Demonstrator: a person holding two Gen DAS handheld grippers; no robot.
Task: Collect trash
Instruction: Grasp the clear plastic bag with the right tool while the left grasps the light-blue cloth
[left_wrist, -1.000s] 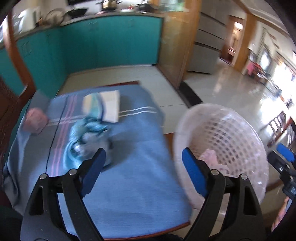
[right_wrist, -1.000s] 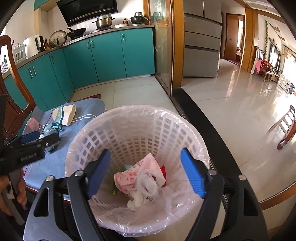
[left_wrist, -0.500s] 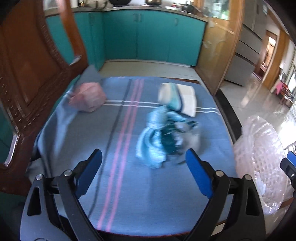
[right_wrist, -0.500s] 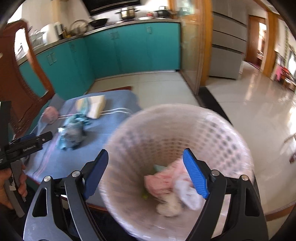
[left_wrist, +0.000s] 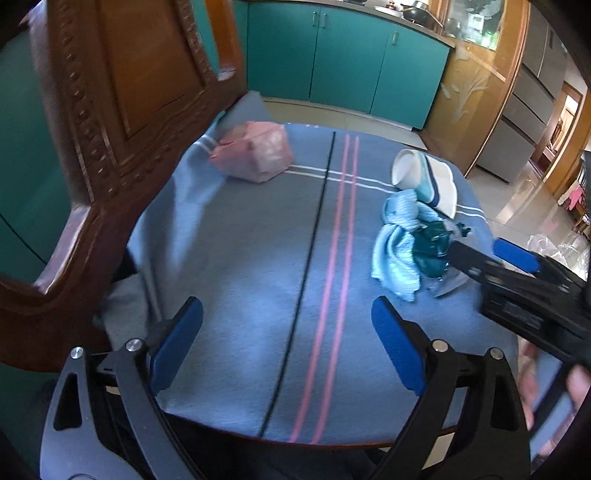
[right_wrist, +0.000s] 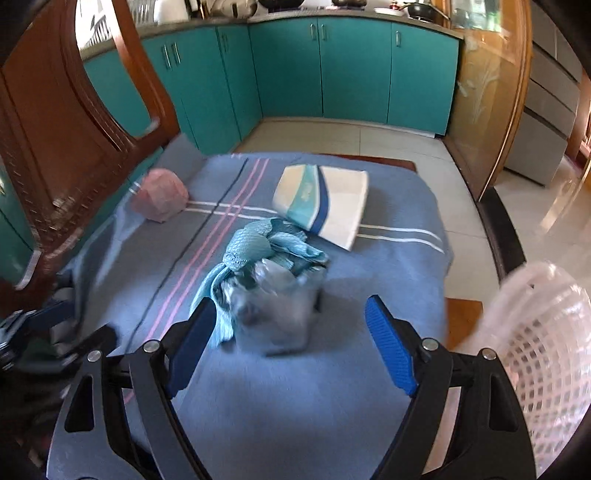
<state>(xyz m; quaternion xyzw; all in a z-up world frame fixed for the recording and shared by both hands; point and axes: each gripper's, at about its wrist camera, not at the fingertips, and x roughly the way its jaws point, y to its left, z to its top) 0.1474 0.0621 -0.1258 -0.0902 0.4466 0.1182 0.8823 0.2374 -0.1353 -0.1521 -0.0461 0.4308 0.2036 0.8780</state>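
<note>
Jaws wide on both grippers, nothing between the pads. Left gripper (left_wrist: 286, 343) hangs over bare blue cloth (left_wrist: 258, 266) on the bench. Right gripper (right_wrist: 290, 343) sits just short of the crumpled teal rag and clear plastic heap (right_wrist: 269, 273), mid-bench. Tissue pack (right_wrist: 325, 201) lies just behind that heap; pink bag (right_wrist: 160, 195) sits near the chair back (right_wrist: 74, 147). White basket (right_wrist: 546, 362) stands off the bench's right edge.

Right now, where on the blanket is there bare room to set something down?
Bare: the near blanket in front of the pink bag, across the pink stripes. Crowded: the far right, with the blue cloth, clear bag and tissue pack.
</note>
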